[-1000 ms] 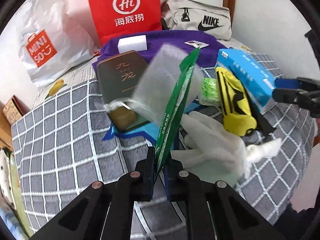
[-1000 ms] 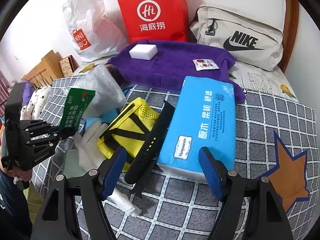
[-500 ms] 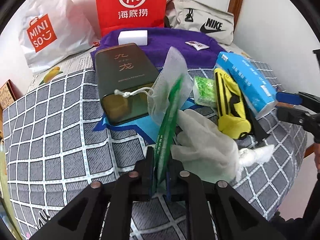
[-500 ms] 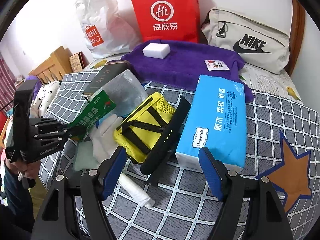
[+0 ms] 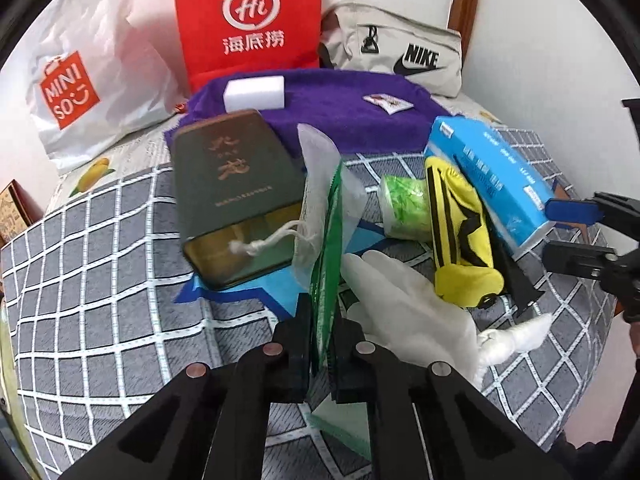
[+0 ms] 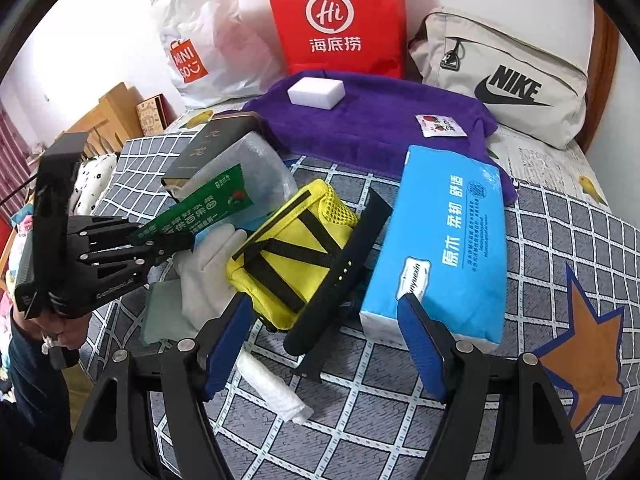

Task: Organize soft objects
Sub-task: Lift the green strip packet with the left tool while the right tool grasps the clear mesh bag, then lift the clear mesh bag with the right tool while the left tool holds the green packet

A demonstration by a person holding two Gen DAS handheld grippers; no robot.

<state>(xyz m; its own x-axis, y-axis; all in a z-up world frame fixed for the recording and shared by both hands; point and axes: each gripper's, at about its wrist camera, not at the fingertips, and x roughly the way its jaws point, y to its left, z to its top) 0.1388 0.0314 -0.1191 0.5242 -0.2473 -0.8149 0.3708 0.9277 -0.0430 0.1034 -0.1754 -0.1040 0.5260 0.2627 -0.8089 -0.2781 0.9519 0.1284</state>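
Note:
My left gripper [image 5: 322,316] is shut on a flat green packet [image 5: 328,248], held edge-on above the bed; from the right wrist view the packet [image 6: 196,216] sticks out of that gripper [image 6: 188,240]. A white mesh drawstring pouch [image 5: 320,184] hangs behind the packet. Below lie a white glove [image 5: 400,304], a yellow pouch [image 6: 292,256] and a blue tissue pack [image 6: 448,248]. My right gripper [image 6: 324,336] is open and empty, low over the yellow pouch and a black band [image 6: 340,276].
A dark green tin box [image 5: 232,188] lies at left of the pile. A purple towel [image 6: 380,120] with a white sponge [image 6: 316,94] lies behind. A red bag [image 6: 336,20], a white Miniso bag [image 5: 80,84] and a Nike bag [image 6: 504,80] stand against the wall.
My left gripper has drawn back and up with the green packet; the mesh pouch has swung and now hangs behind it. My right gripper has pulled back slightly and stays open.

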